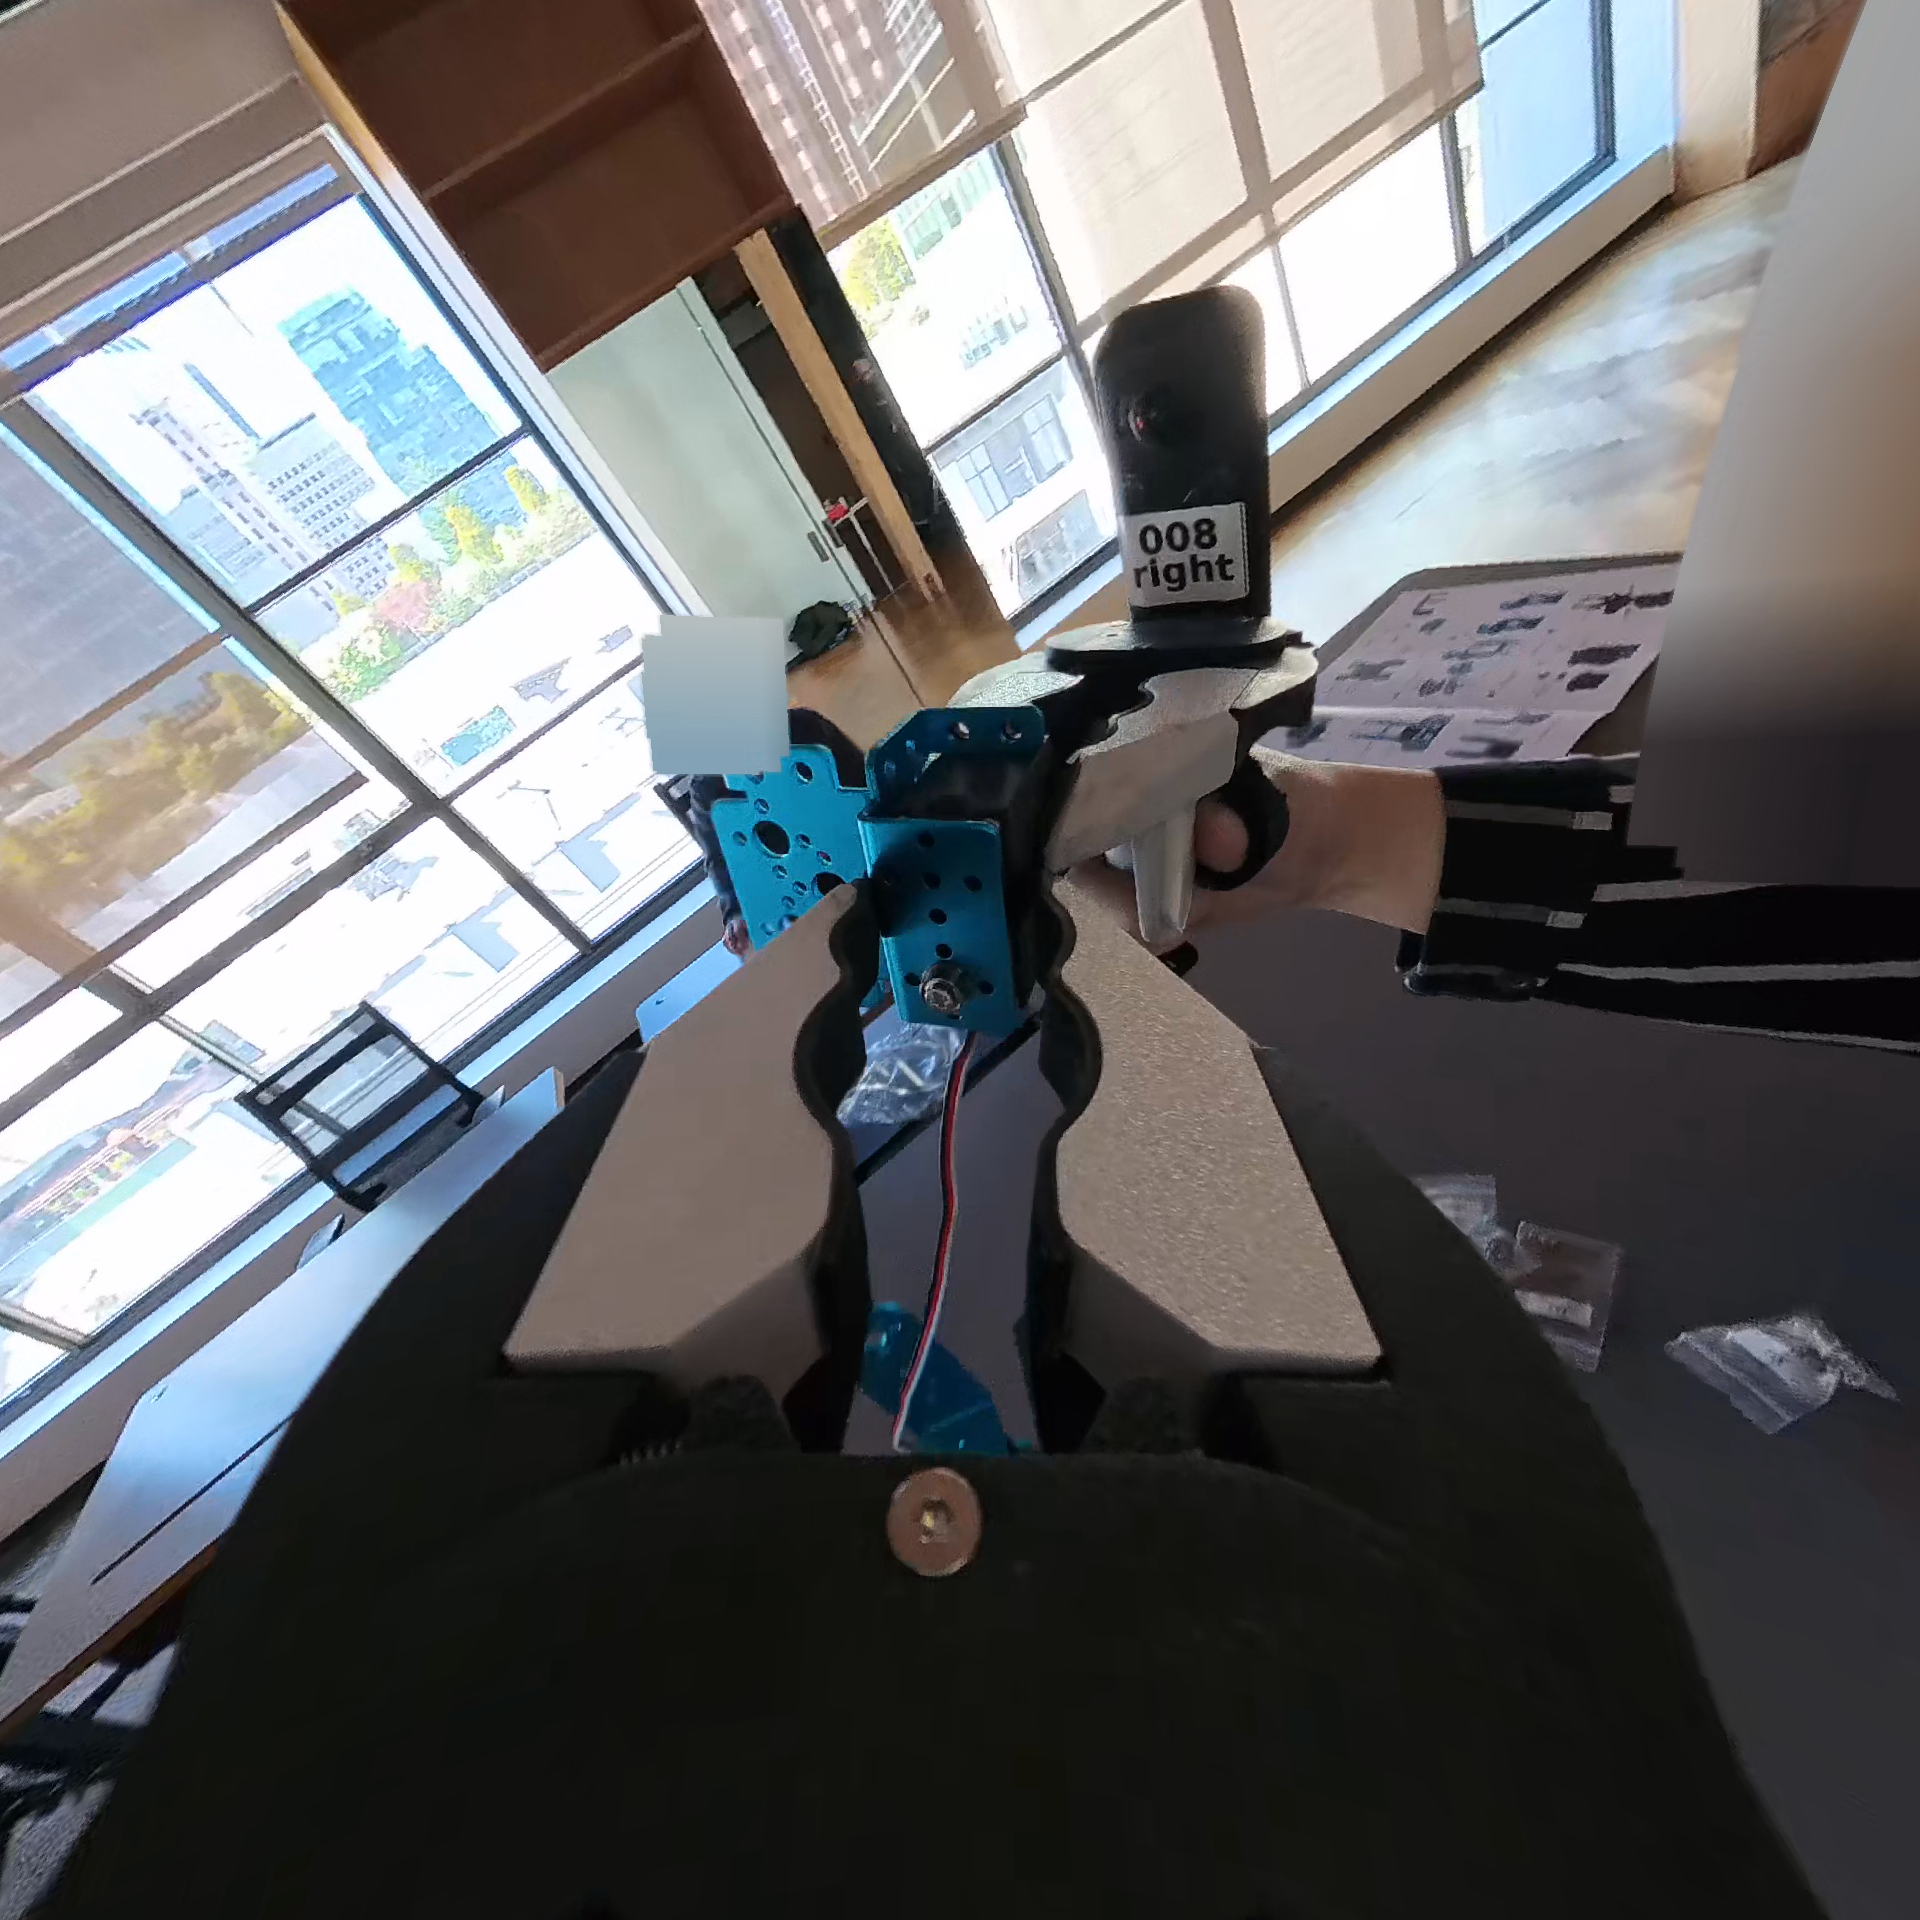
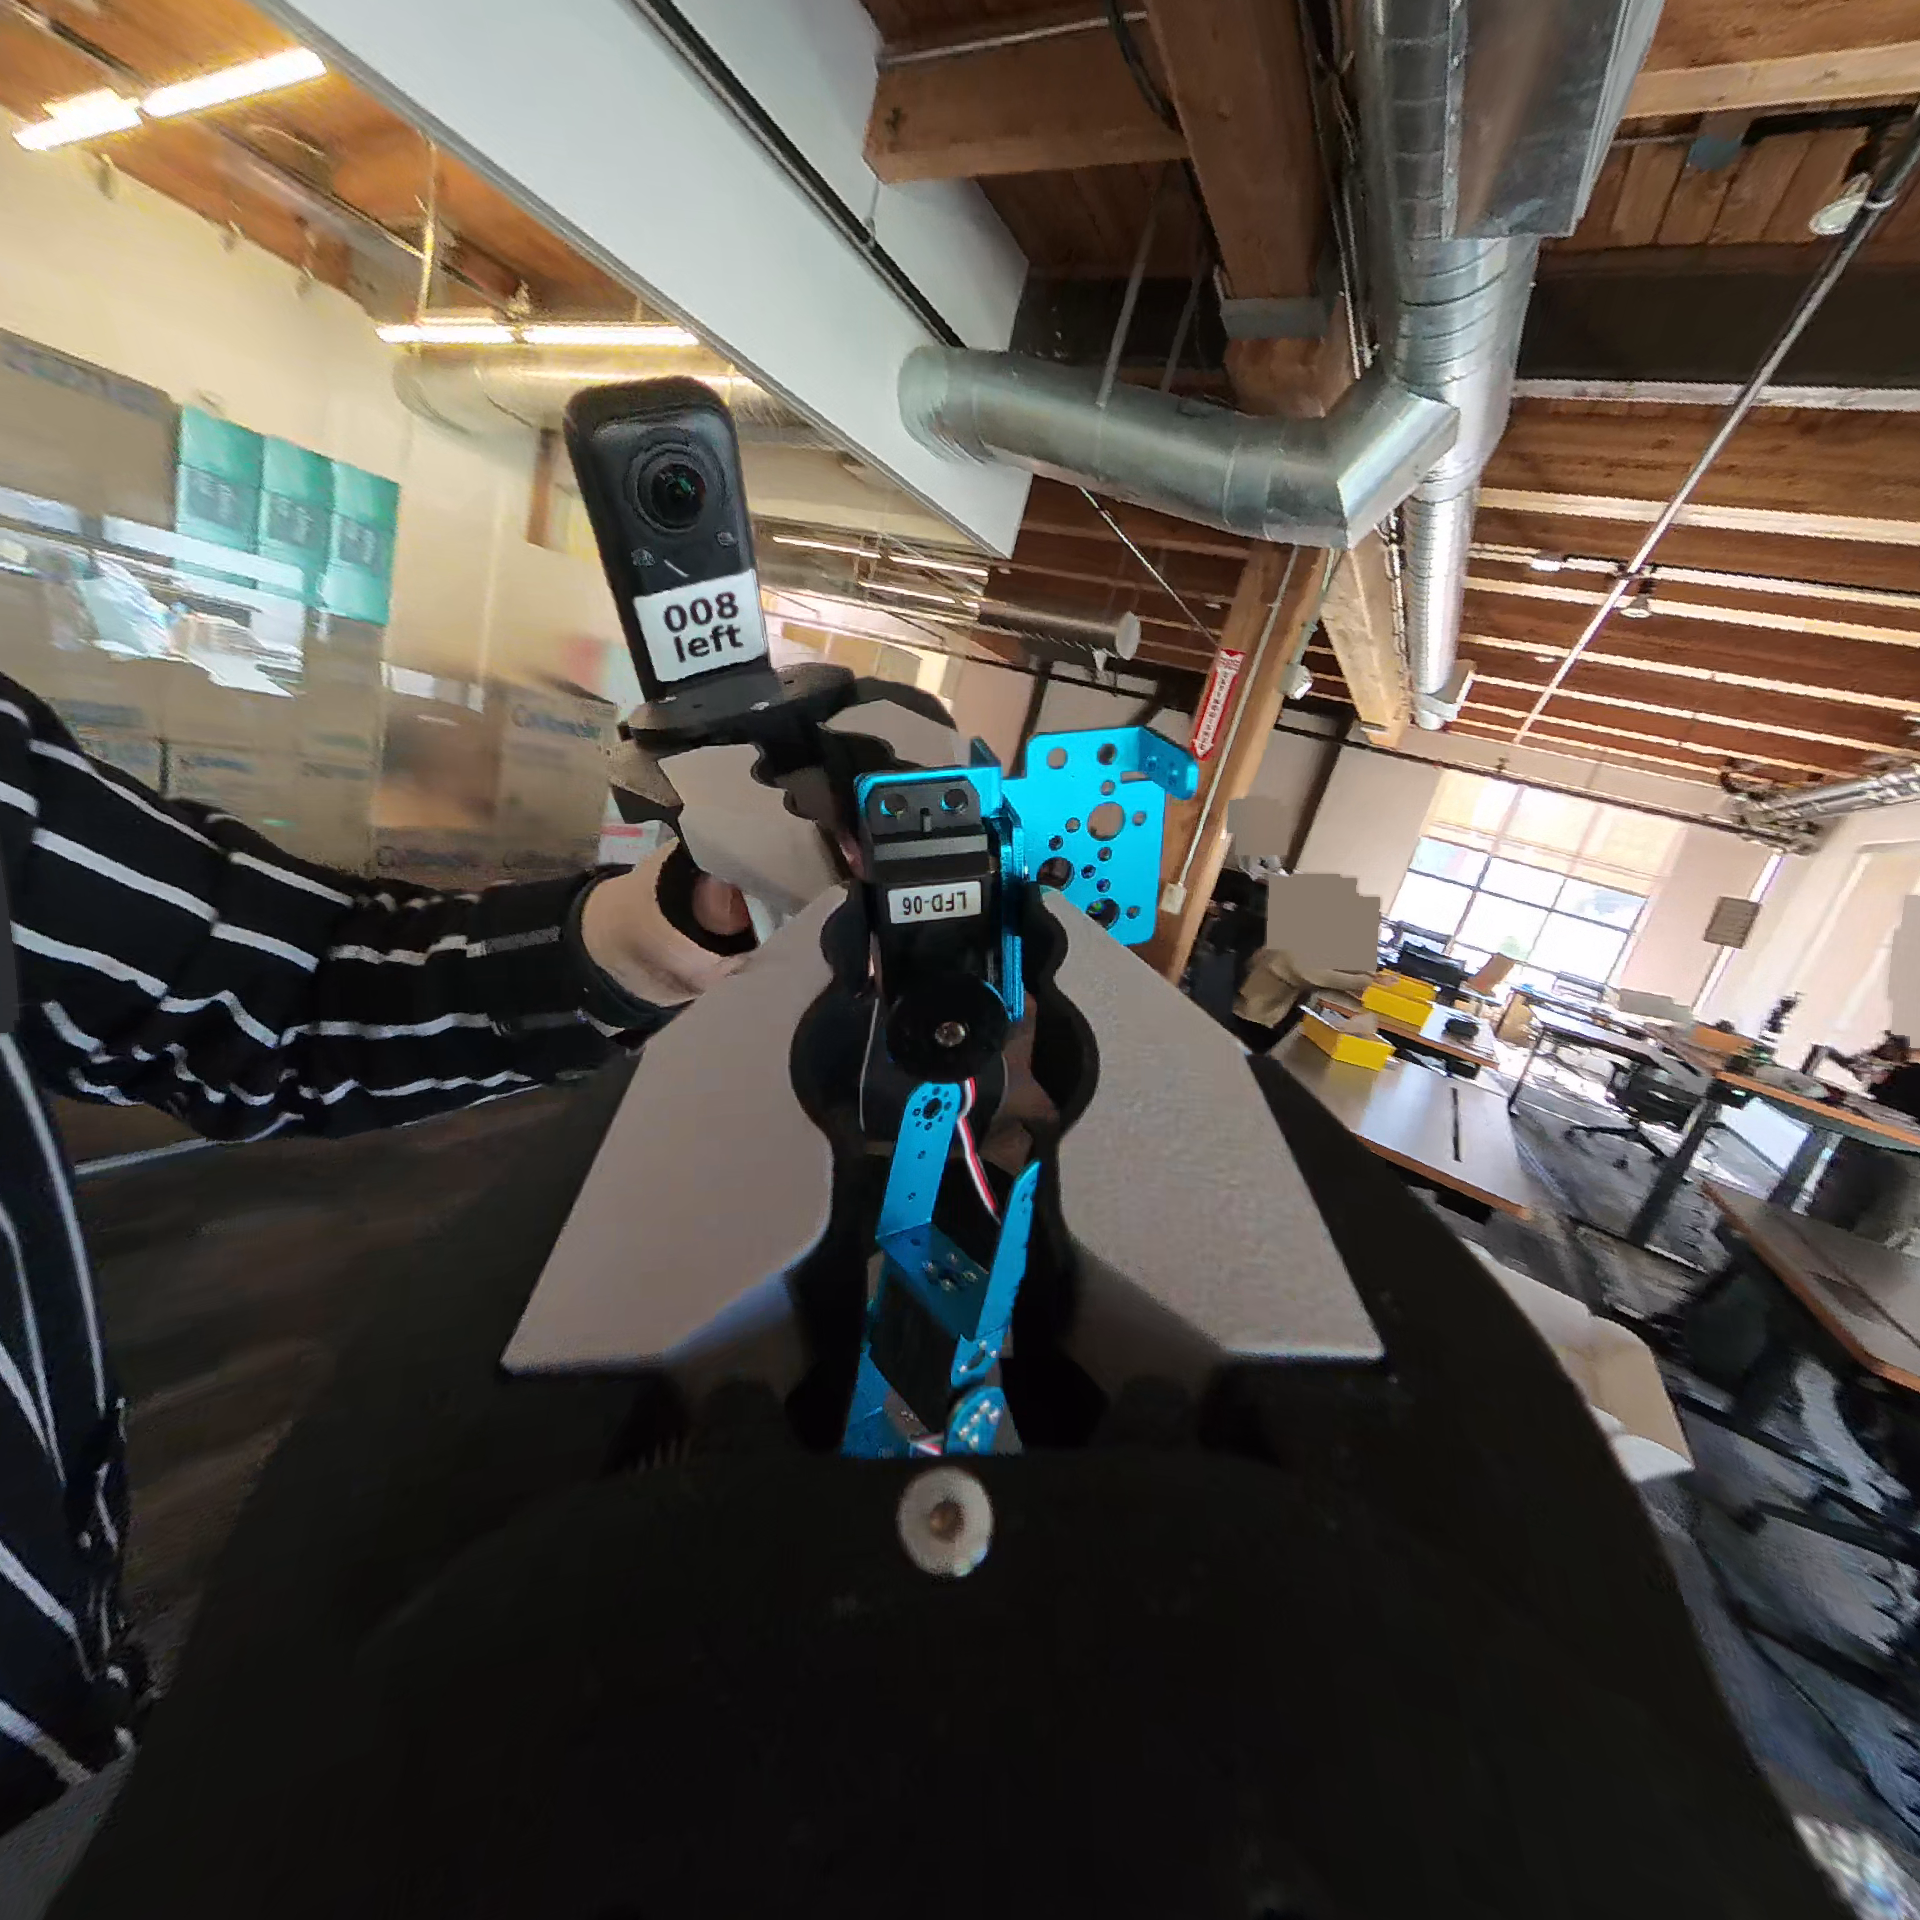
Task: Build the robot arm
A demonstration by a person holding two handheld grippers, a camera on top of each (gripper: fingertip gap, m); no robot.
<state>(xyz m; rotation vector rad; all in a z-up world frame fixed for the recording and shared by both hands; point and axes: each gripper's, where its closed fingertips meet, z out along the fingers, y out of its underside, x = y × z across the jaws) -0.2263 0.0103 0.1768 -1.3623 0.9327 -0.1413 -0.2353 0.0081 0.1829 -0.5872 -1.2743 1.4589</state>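
Both tools (image 1: 940, 935) (image 2: 940, 935) clamp one blue bracket assembly (image 1: 930, 914).

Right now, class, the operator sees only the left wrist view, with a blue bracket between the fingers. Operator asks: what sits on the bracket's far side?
Observer: A black motor with a white sticker sits in the blue bracket. The right gripper is shut on it.
Operator: What hangs under the motor?
Observer: Two blue strips with holes, and a wire runs between them.
Operator: What lies beyond the left gripper?
Observer: Long desks with yellow boxes on them.
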